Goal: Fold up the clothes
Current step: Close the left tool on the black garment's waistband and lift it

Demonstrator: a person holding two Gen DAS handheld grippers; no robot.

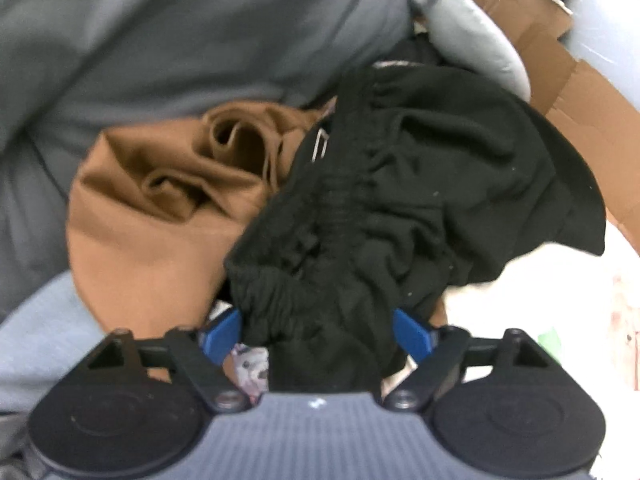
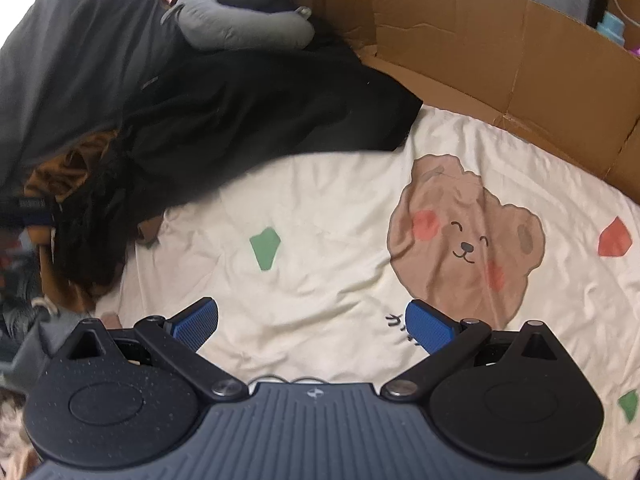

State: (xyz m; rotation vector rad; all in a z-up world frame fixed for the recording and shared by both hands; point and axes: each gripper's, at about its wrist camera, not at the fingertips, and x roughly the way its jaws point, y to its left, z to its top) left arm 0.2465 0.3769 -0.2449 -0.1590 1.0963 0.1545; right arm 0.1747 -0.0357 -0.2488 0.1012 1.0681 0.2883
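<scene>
A black garment [image 1: 400, 184] with a gathered elastic waistband lies bunched on top of a brown garment [image 1: 152, 216]. My left gripper [image 1: 317, 332] is open, its blue fingers [image 1: 222, 332] wide apart on either side of the bunched black waistband, which fills the gap and drapes onto the gripper body. In the right wrist view the same black garment [image 2: 248, 120] stretches across the far left of the bed, over the brown garment [image 2: 68, 176]. My right gripper [image 2: 312, 328] hangs open above the cream bedsheet [image 2: 320, 248], holding nothing.
A large dark grey cloth [image 1: 160, 40] covers the far side, with a light grey padded item [image 2: 240, 20] behind the clothes. Flattened cardboard [image 2: 500, 60] borders the bed at the back right. The sheet carries a bear print [image 2: 464, 240] and coloured patches.
</scene>
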